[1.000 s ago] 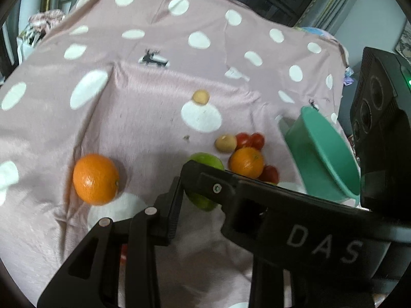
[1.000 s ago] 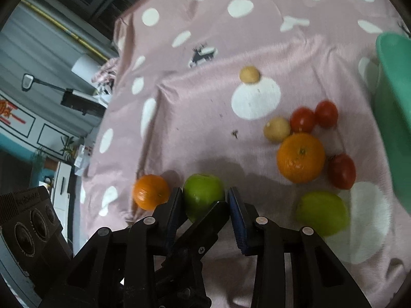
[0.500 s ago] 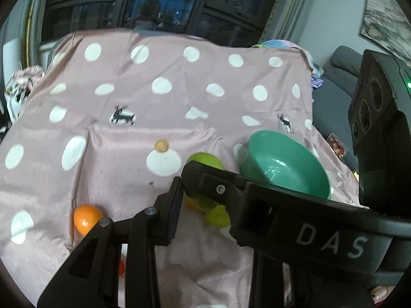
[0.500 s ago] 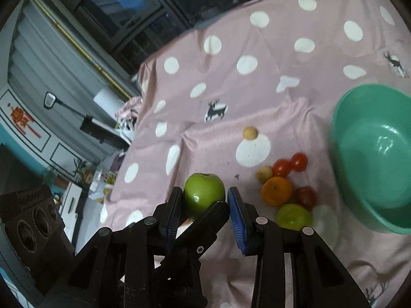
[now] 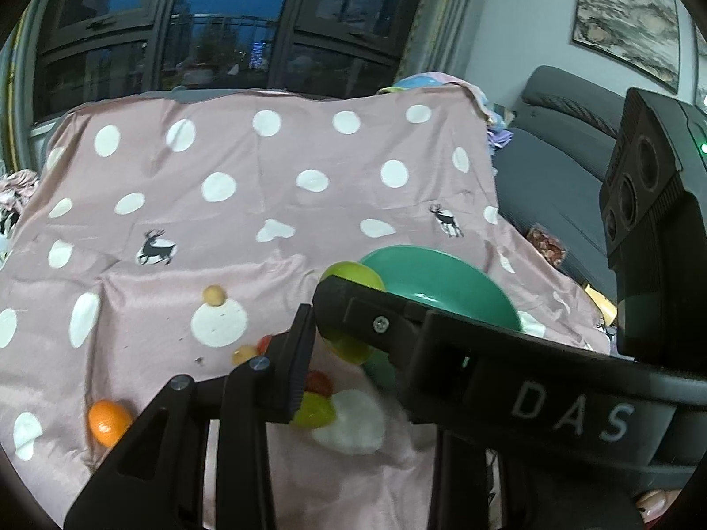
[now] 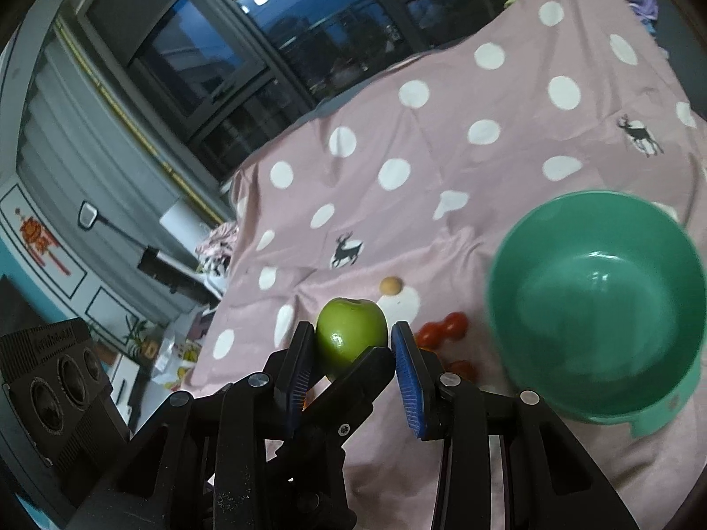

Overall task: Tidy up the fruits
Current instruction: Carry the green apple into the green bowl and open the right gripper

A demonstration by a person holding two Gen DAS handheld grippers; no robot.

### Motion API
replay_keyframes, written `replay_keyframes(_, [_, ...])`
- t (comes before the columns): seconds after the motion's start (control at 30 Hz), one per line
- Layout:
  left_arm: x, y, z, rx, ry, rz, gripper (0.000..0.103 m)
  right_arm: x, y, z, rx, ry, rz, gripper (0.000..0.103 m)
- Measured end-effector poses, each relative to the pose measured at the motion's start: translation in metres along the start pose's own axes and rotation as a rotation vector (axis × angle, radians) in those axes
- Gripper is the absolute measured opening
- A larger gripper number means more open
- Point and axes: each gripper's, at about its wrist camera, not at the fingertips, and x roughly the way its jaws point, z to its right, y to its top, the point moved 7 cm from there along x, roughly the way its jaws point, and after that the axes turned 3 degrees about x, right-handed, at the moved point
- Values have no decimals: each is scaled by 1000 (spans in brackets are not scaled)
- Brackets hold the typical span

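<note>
Right wrist view: my right gripper [image 6: 352, 341] clenches a green apple [image 6: 350, 335], now lifted left of the green bowl [image 6: 594, 304]. My left gripper [image 5: 329, 331] has risen too, clenching another green fruit [image 5: 351, 274] beside that bowl [image 5: 442, 280].

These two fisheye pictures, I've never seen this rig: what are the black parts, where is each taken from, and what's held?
No robot arm here: a person holds a two-finger claw in each hand, with a camera on each looking along its fingers. The left wrist view shows the left claw shut on a green fruit. The right wrist view shows the right claw shut on a green apple. On the pink dotted cloth sit an empty green bowl, an orange, red tomatoes and a small tan fruit.
</note>
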Motion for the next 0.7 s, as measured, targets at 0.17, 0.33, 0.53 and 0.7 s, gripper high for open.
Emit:
replay_keyframes(0.17, [10, 4, 17, 26, -27, -9, 33, -9, 6, 15, 28, -16, 26, 40])
replay_keyframes(0.33, [19, 7, 34, 49, -56, -16, 33, -19, 11, 30, 52, -39, 50, 40])
replay_keyframes(0.53, [30, 8, 51, 63, -90, -28, 32, -28, 15, 48, 91, -58, 70, 40])
replay_keyframes(0.7, [41, 7, 65, 85, -113, -46, 33, -37, 18, 63, 116, -74, 87, 40])
